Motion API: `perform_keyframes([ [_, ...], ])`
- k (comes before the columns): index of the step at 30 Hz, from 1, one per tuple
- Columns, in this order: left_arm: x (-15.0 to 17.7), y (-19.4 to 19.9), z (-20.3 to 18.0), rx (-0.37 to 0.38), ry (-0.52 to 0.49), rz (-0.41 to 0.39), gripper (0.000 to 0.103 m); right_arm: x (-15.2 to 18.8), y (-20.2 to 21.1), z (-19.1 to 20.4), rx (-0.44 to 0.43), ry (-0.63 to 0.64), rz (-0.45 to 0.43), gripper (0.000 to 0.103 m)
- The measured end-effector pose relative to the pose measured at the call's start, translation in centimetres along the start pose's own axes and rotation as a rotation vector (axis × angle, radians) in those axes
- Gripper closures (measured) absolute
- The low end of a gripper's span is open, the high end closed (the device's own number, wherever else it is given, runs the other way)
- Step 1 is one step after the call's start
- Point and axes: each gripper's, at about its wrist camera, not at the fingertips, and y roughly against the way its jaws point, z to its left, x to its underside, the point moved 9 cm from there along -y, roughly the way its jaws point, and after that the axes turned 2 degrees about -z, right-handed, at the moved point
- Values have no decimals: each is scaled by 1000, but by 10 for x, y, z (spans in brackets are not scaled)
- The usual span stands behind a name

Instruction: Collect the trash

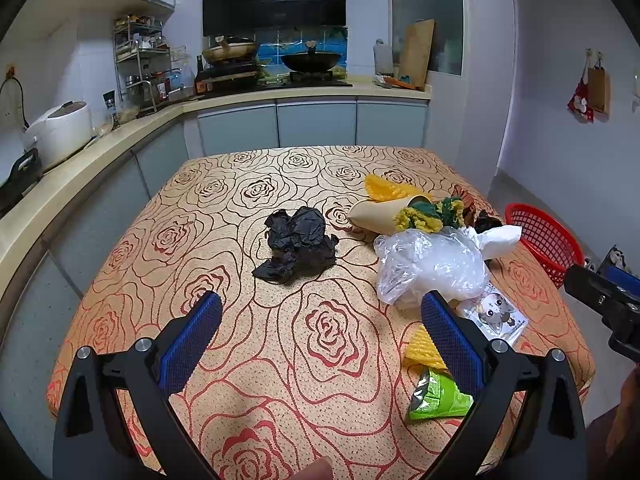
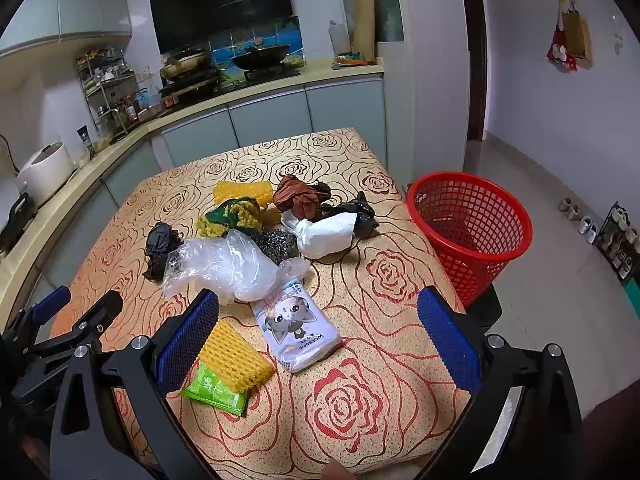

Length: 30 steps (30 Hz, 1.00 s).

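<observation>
Trash lies scattered on the rose-patterned surface (image 2: 360, 360), none of it in the red basket (image 2: 472, 224), which stands off the surface's right edge, close beside it. Left hand-held gripper (image 1: 320, 304): jaws spread wide, holding nothing, hovering above bare cloth. Crumpled black bag (image 1: 298, 242) lies ahead of it, apart from the rest. Right hand-held gripper (image 2: 318, 304): also wide open and empty, over the near part of the surface.

Between and just ahead of the right one's fingers: tissue pack with cartoon cat print (image 2: 298, 328), flat on the cloth. Left of it, yellow foam netting (image 2: 236, 356) lies partly on top of a green wrapper (image 2: 212, 392), both by the left blue pad (image 2: 188, 340). Clear plastic bag (image 2: 228, 264) is crumpled just behind the tissue pack, touching its far end. Behind that, a steel wool scrubber (image 2: 278, 242), a yellow-green sponge cloth (image 2: 232, 214), and a second yellow netting piece (image 2: 240, 192) further back. White paper wad (image 2: 326, 234) sits right of the scrubber, with a brown crumpled bag (image 2: 300, 196) and another black bag (image 2: 362, 210) touching it at the back. Tan paper cone (image 1: 376, 214) is seen only in the left wrist view, beside the sponge cloth.

Kitchen counter with stove, woks (image 1: 310, 60) and rice cooker (image 1: 60, 130) runs behind and along the left.
</observation>
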Motion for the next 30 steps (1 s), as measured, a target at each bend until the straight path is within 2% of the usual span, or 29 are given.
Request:
perform_keyframes([
  [11, 1, 1, -9, 20, -22, -2, 7, 5, 0, -14, 36, -36, 13, 6],
  [16, 1, 0, -16, 37, -34, -2, 7, 7, 3, -24, 79, -56, 7, 6],
  [30, -5, -2, -66, 142, -112, 7, 7, 12, 16, -62, 139, -133, -5, 6],
])
